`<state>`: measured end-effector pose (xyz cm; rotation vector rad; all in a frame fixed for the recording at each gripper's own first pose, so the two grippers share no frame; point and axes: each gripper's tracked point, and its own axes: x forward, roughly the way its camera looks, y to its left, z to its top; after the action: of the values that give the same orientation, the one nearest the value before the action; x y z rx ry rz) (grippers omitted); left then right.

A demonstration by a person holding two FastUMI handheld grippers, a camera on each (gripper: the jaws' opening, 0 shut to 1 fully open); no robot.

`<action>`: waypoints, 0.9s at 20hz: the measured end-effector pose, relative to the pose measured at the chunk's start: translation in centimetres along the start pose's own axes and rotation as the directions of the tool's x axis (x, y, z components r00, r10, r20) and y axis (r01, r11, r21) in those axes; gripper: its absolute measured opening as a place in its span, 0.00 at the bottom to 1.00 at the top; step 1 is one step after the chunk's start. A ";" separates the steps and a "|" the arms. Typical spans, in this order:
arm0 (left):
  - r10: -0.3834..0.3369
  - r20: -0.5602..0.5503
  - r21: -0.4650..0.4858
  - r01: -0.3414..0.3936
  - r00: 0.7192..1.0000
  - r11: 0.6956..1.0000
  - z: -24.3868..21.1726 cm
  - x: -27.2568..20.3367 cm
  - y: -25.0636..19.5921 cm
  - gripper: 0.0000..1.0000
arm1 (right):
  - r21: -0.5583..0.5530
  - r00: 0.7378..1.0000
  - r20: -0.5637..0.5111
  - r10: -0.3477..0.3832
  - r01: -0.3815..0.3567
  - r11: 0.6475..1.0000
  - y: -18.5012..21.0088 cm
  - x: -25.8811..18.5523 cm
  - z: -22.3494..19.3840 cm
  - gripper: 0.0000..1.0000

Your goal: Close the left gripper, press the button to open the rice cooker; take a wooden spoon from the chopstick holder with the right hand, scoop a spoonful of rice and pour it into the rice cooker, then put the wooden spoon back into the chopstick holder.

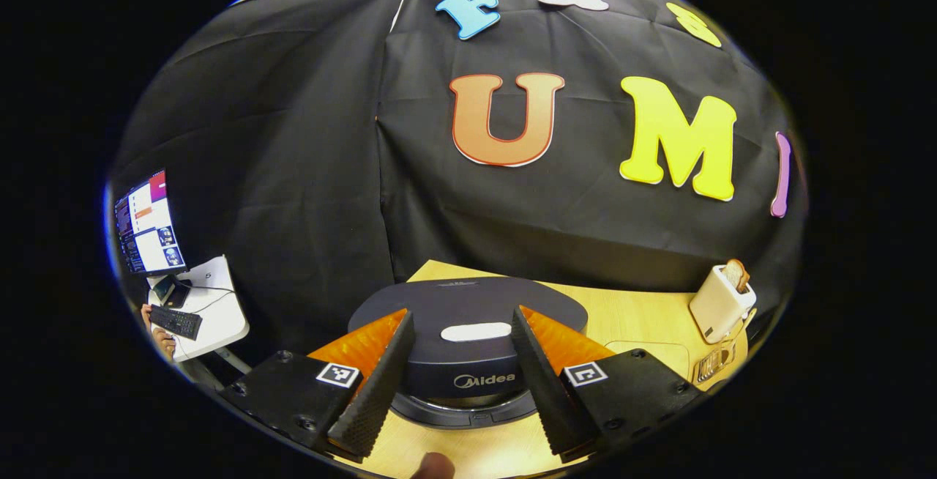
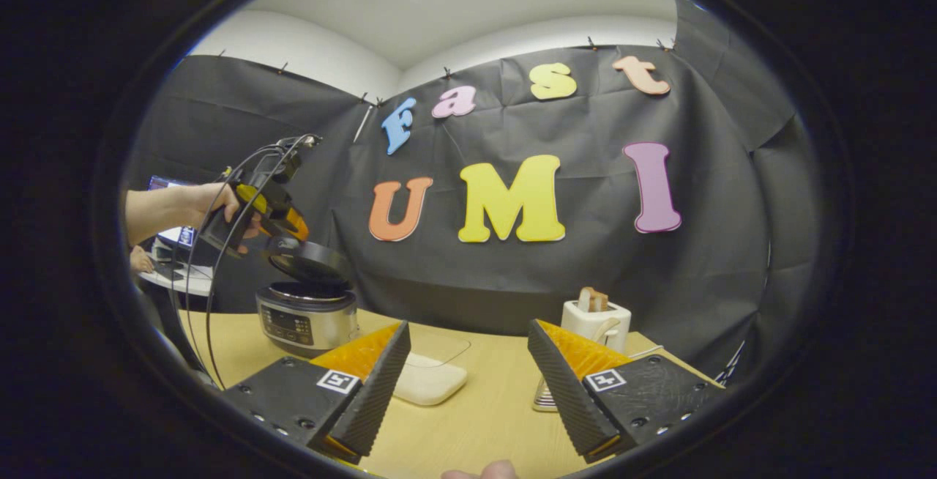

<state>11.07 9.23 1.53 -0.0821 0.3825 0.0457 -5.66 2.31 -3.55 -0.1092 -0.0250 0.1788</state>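
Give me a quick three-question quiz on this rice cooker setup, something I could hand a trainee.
1. True or false: the lid of the rice cooker is shut.
2. What sticks out of the top of the toaster? A) a slice of bread B) a wooden spoon C) a fork
3. Fill in: the right gripper has its jaws ____ and holds nothing.

Key: 1 false, the lid stands raised. 2 A. 3 open.
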 end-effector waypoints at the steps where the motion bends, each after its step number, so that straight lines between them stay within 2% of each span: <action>1: 0.003 0.004 0.002 -0.003 1.000 1.000 -0.6 -0.1 0.0 0.86 | 0.000 1.000 -0.003 0.000 0.000 1.000 0.2 0.0 -0.1 0.93; 12: 0.036 0.029 -0.047 -0.034 0.999 0.998 -7.3 1.6 -0.3 0.86 | 0.001 0.999 -0.041 -0.013 0.013 1.000 1.6 0.9 -1.8 0.96; 17: 0.062 0.157 -0.015 -0.060 0.986 0.998 -7.6 2.0 -0.4 0.86 | 0.028 0.997 -0.060 -0.040 0.042 0.999 1.0 1.5 -2.7 0.96; 18: 0.060 0.194 0.016 -0.064 0.979 0.998 -7.8 2.0 -0.4 0.87 | 0.044 0.997 -0.067 -0.047 0.050 0.998 0.8 1.7 -3.0 0.96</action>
<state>10.10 8.19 -6.38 -0.0431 0.1908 0.1103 -4.02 3.12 -6.62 -0.0687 0.0417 0.1268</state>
